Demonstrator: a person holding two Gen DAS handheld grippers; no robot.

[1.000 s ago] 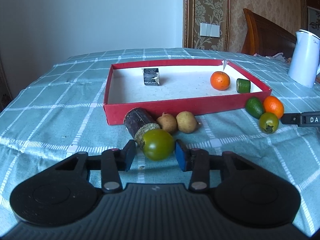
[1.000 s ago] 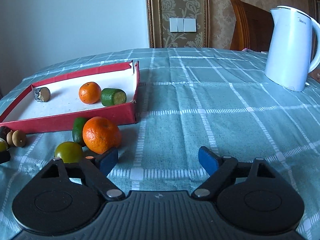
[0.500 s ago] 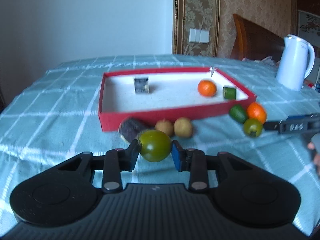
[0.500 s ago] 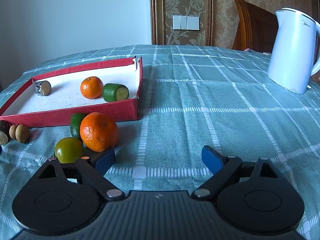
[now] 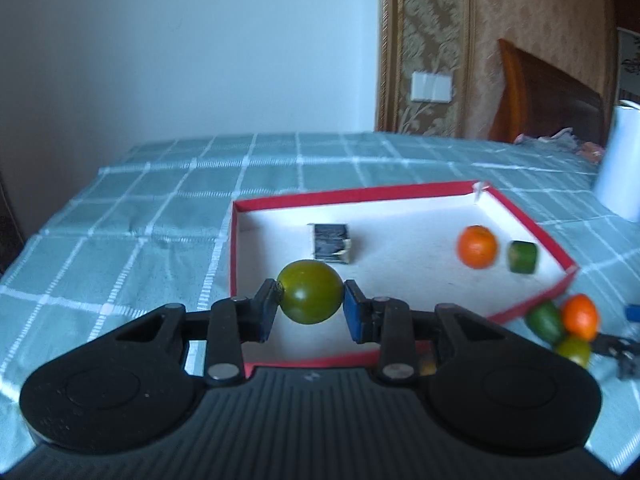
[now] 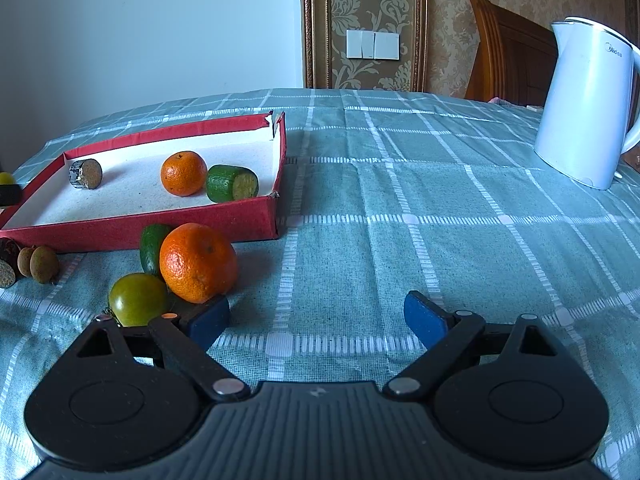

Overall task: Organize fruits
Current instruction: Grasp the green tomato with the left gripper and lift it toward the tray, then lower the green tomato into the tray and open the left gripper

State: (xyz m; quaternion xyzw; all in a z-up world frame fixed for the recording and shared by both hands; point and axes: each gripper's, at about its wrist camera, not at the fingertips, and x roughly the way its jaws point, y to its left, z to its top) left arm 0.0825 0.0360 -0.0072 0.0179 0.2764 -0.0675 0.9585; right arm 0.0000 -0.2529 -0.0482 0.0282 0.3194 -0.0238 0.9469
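My left gripper (image 5: 310, 308) is shut on a round green tomato (image 5: 310, 298), held in the air above the near side of the red tray (image 5: 400, 192). On the tray's white floor lie a dark cane piece (image 5: 331, 242), an orange (image 5: 477, 247) and a green cut piece (image 5: 522, 257). My right gripper (image 6: 316, 318) stands open low over the tablecloth with nothing between its fingers. Just beyond its left fingertip sit a large orange (image 6: 198, 262), a second green tomato (image 6: 138, 299) and a green fruit (image 6: 152, 242), all outside the tray (image 6: 140, 232).
Two small brown longans (image 6: 44, 264) and a dark cane stub (image 6: 7, 260) lie in front of the tray's near wall. A white kettle (image 6: 586, 108) stands at the far right. A wooden chair back (image 6: 508, 48) rises behind the table.
My left gripper closed on the green tomato, lifted it off the cloth and carried it forward over the tray's near side. The right gripper's jaws widened a little; it stayed in place.
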